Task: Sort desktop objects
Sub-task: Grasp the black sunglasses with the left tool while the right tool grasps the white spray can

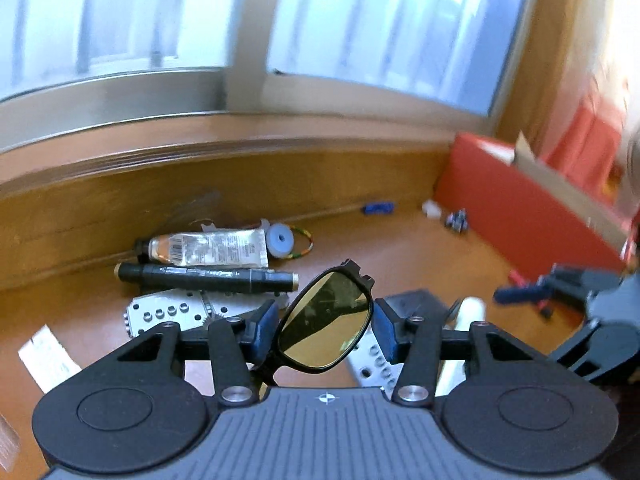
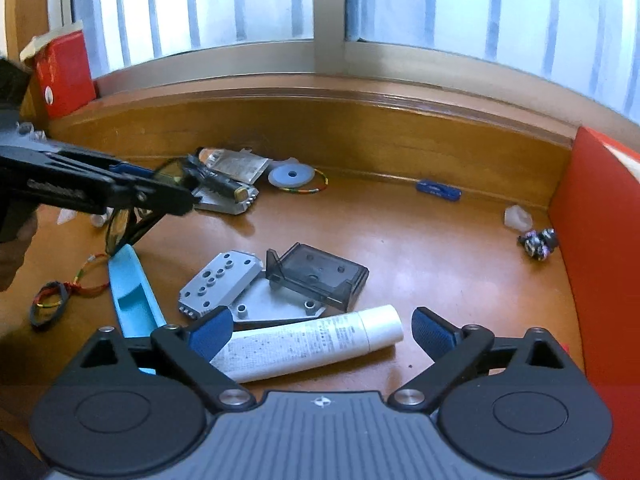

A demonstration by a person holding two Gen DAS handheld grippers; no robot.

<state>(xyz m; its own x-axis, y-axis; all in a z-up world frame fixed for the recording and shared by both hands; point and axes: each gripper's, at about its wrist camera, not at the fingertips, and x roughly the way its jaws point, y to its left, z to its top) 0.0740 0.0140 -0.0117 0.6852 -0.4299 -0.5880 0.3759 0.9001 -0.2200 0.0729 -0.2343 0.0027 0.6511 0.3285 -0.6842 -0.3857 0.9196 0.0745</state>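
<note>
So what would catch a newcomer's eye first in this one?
The yellow-lensed glasses, clamped in the left gripper and lifted off the desk. Next, the red box along the desk's right edge. Then the white tube lying just ahead of the open right gripper, beside the smoky plastic case.

Daylight was admitted through the windows (image 2: pixel 256 4); the left view was smeared by motion blur, and edges were bowed by fisheye distortion.
</note>
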